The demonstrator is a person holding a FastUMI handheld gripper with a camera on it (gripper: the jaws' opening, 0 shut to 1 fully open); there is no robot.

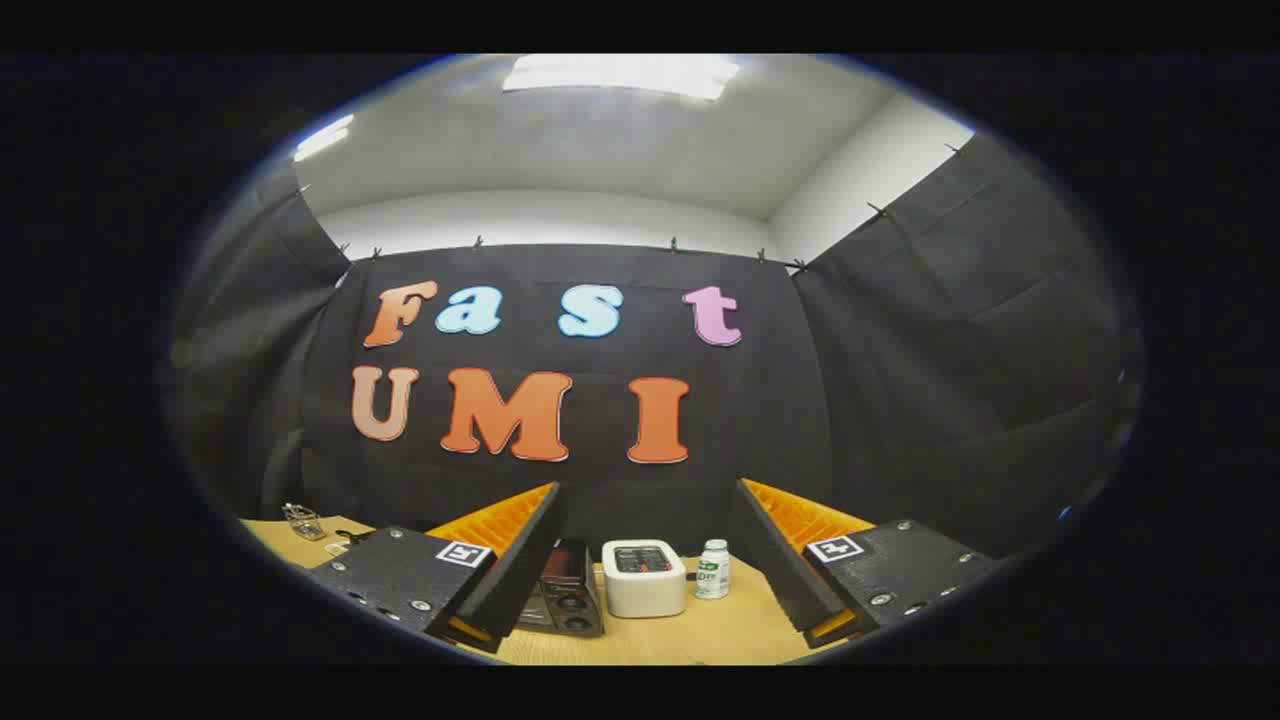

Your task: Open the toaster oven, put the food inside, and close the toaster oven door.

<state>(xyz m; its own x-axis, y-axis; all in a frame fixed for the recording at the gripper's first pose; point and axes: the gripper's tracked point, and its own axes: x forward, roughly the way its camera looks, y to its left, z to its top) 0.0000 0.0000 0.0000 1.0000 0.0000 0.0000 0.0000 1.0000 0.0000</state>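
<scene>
Standing well apart, the gripper [648, 575] has its two fingers [510, 560] spread wide with nothing held between them, raised above a light wooden table [700, 635] and aimed toward the black cloth wall at the back of the booth. Taking the white box-shaped appliance [644, 578] as the landmark, it sits on the table ahead of the fingers, roughly midway in the gap between them, with a dark panel on its top face whose detail is too small to make out. Just beside the white appliance, on the side toward the left finger, stands the toaster oven [568, 600], dark, with round knobs on its front; it is partly hidden behind that finger, so whether its door is open or closed cannot be told, nor whether anything is inside. On the other side of the white appliance, close to it but not touching, a small white bottle [713, 569] stands upright with a cap on it and a green label; its contents cannot be seen. Far from the white appliance, beyond the left finger near the table's far corner, lies a small clear object [303, 521] with a wire-like shape, too small to identify.
</scene>
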